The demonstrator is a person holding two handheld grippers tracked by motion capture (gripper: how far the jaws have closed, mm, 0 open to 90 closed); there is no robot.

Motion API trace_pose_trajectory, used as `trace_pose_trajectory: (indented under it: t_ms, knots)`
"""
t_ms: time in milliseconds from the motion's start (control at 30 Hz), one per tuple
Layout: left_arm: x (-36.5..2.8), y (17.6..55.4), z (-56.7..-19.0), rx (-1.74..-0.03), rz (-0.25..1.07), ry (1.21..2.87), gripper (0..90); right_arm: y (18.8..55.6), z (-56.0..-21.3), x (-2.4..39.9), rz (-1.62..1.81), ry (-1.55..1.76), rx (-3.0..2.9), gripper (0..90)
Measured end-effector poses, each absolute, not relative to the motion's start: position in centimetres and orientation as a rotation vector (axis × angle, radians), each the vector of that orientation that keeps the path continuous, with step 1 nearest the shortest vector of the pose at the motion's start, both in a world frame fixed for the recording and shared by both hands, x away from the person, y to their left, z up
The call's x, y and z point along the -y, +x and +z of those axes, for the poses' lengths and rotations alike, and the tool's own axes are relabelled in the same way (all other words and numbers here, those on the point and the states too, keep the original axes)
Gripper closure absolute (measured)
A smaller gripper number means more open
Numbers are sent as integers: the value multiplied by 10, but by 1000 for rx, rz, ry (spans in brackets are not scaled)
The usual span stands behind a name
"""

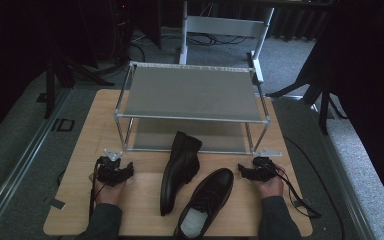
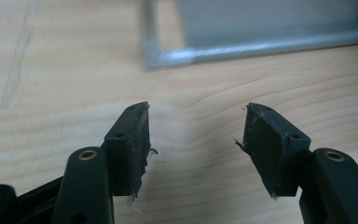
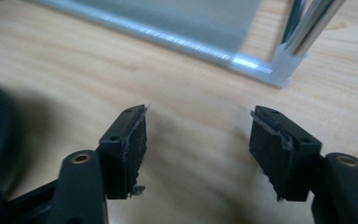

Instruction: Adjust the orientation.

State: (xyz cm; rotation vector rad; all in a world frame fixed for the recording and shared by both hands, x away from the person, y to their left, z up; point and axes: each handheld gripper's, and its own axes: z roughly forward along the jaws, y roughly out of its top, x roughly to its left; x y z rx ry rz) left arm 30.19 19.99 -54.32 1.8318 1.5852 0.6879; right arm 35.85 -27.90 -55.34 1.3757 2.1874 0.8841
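The wooden bench [image 1: 145, 210] carries everything; at its far half stands a two-tier grey metal shoe rack [image 1: 190, 92], both shelves bare; in front of the rack lie two black leather shoes; the left shoe [image 1: 179, 170] rests on its side, its opening toward the rack's lower shelf and its toe toward the person; the right shoe [image 1: 207, 200] sits upright just beside it, toe pointing toward the rack, insole showing; the left tongs [image 1: 114, 170] rest on the bench left of the shoes, jaws apart with only bare wood between them; the right tongs [image 1: 254, 172] sit just right of the upright shoe, jaws likewise apart and holding nothing.
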Motion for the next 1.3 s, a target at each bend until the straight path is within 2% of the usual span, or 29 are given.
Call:
trace_pose_trajectory:
  t_ms: [67, 333, 500, 933, 1300]
  knots:
    - [-196, 296, -535, -1527, 692, 1847, 422, 346, -548, 281, 884, 1335, -2214, 383]
    - [-189, 274, -518, -1429, 644, 1866, 429, 294, -524, 277, 929, 1228, -2219, 381]
    - [-184, 266, -509, -1392, 602, 1844, 436, 275, -517, 265, 910, 1150, -2265, 381]
    - [-153, 243, -488, -1212, 546, 1915, 443, 223, -520, 231, 956, 1032, -2373, 379]
    - [-127, 223, -478, -1081, 463, 1991, 502, 220, -531, 217, 945, 1068, -2393, 355]
